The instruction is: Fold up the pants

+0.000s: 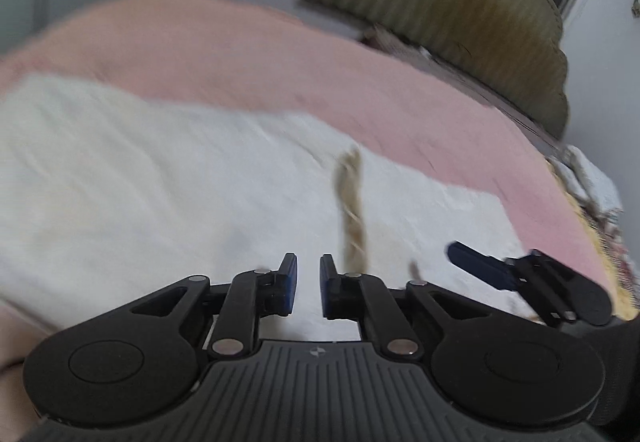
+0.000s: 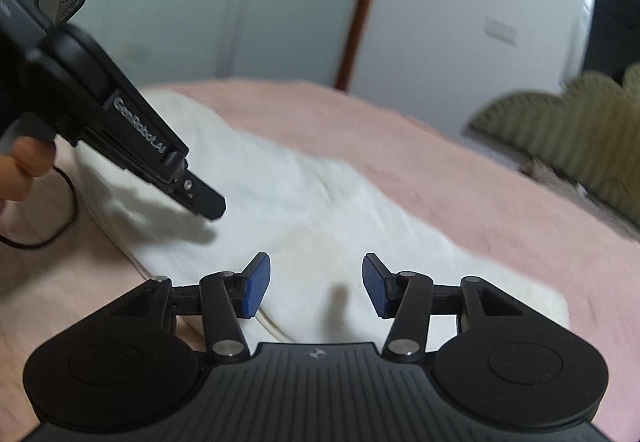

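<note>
White pants (image 1: 160,178) lie flat on a pink bed cover (image 1: 240,54), with a tan drawstring (image 1: 352,218) across them. They also show in the right wrist view (image 2: 304,210). My left gripper (image 1: 308,284) hovers just above the pants near the drawstring, its jaws a small gap apart and empty. It also shows in the right wrist view (image 2: 208,202) at upper left. My right gripper (image 2: 316,284) is wide open and empty above the pants' near edge; it also shows in the left wrist view (image 1: 480,266).
An olive scalloped headboard (image 1: 460,14) stands at the bed's far end. A patterned cloth (image 1: 592,202) lies by the bed's right edge. A black cable (image 2: 60,218) lies on the cover at left. White wardrobe doors (image 2: 280,2) stand behind the bed.
</note>
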{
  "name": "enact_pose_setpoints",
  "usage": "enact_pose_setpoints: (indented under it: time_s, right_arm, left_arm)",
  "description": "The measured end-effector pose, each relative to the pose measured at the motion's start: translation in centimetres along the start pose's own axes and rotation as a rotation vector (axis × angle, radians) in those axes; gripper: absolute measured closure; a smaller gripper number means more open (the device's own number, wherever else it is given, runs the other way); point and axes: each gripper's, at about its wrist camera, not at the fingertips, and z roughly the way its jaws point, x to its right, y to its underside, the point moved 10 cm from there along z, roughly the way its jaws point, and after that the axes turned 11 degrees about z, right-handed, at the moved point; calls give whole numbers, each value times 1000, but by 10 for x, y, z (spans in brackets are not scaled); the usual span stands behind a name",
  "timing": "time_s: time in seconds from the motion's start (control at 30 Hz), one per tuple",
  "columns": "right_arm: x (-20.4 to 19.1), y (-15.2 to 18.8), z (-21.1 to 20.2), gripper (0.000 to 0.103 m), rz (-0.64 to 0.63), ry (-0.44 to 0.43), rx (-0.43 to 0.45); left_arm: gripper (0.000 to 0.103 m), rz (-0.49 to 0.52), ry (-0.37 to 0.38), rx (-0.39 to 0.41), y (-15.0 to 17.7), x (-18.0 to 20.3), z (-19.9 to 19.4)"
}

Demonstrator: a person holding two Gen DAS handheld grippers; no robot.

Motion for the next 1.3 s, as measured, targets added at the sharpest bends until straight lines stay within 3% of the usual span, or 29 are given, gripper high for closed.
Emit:
enact_pose_setpoints:
  time_s: [0.1, 0.2, 0.33, 0.47, 0.57, 0.67, 0.77, 0.8, 0.87, 1.07, 1.17, 1.23, 1.3]
  right_arm:
    - [-38, -12, 6, 53, -86, -88, 26]
    - [-80, -16, 15, 53, -179, -182, 31]
    - [-133, -9, 24, 53, -351, -251, 30]
    - [-160, 11, 40, 53, -533, -217, 18]
    - [-176, 25, 53, 53, -667, -134, 25]
    - [-190, 25, 61, 53, -723, -95, 62]
    - [-200, 21, 73, 57, -745, -88, 69]
    - [-202, 21, 78, 67, -736, -102, 56]
    - [-206, 17, 83, 74, -655, -149, 40]
    - [-158, -36, 88, 74, -20, -415, -81]
    - [-142, -51, 77, 74, 163, -621, -138]
    - [-128, -61, 77, 74, 241, -637, -133]
    - [-117, -60, 88, 74, 267, -593, -146]
  left_arm:
    - [56, -41, -131, 70, -5, -41, -32]
    - [52, -162, -212, 97, 0, -88, -62]
    - [44, -377, -224, 72, 16, -145, -89]
    - [40, -607, -118, 29, 39, -181, -99]
    - [38, -754, 16, 4, 53, -189, -88]
    - [35, -877, 175, -8, 58, -183, -68]
    - [33, -960, 259, 9, 58, -184, -53]
    - [32, -973, 268, 22, 57, -185, -49]
    - [32, -982, 278, 52, 53, -187, -46]
    - [31, -932, 259, 88, 40, -192, -39]
    - [31, -896, 217, 134, 28, -200, -40]
    - [31, -866, 167, 140, 20, -206, -38]
    - [31, -847, 150, 142, 14, -207, -33]
